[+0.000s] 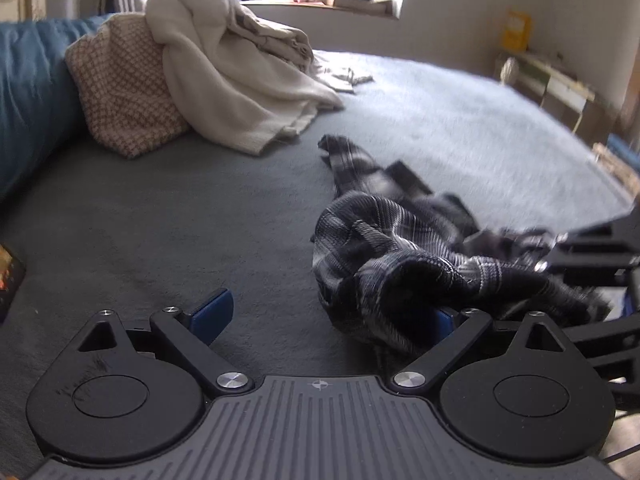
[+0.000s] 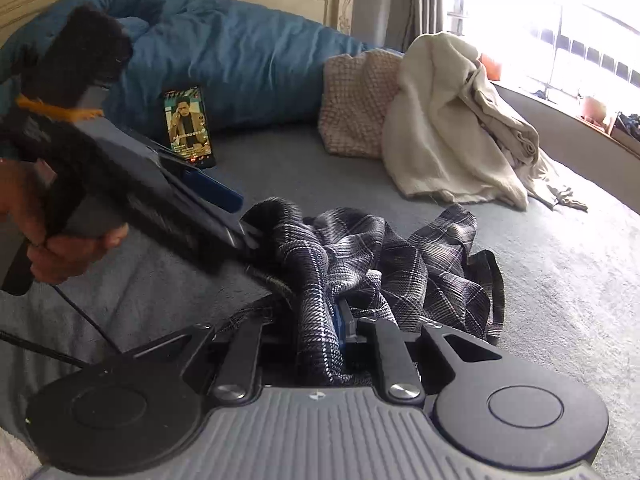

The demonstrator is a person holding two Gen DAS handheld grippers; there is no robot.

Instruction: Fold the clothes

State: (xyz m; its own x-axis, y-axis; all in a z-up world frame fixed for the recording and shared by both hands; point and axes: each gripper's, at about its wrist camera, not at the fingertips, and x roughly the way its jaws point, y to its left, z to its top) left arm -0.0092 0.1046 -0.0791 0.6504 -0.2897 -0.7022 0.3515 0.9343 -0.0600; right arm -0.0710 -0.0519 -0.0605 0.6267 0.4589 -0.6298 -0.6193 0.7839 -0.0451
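Observation:
A dark plaid garment [image 1: 404, 256] lies crumpled on the grey bed cover [image 1: 180, 220]. My left gripper [image 1: 328, 316] is open wide just above the bed. Its left blue pad [image 1: 212, 312] is bare, and a fold of the plaid drapes over its right finger. In the right wrist view a hand holds the left gripper [image 2: 240, 220] at the garment's left edge. My right gripper [image 2: 340, 320] is shut on a bunched strip of the plaid garment [image 2: 424, 272], which runs between its pads. The right gripper [image 1: 580, 256] also shows at the right edge of the left wrist view.
A cream blanket heap [image 2: 452, 128] and a pink checked cushion [image 2: 356, 104] sit at the back of the bed. A blue duvet [image 2: 240, 52] lies along the headboard, with a lit phone [image 2: 188, 128] propped against it. A window sill [image 1: 332, 4] runs behind.

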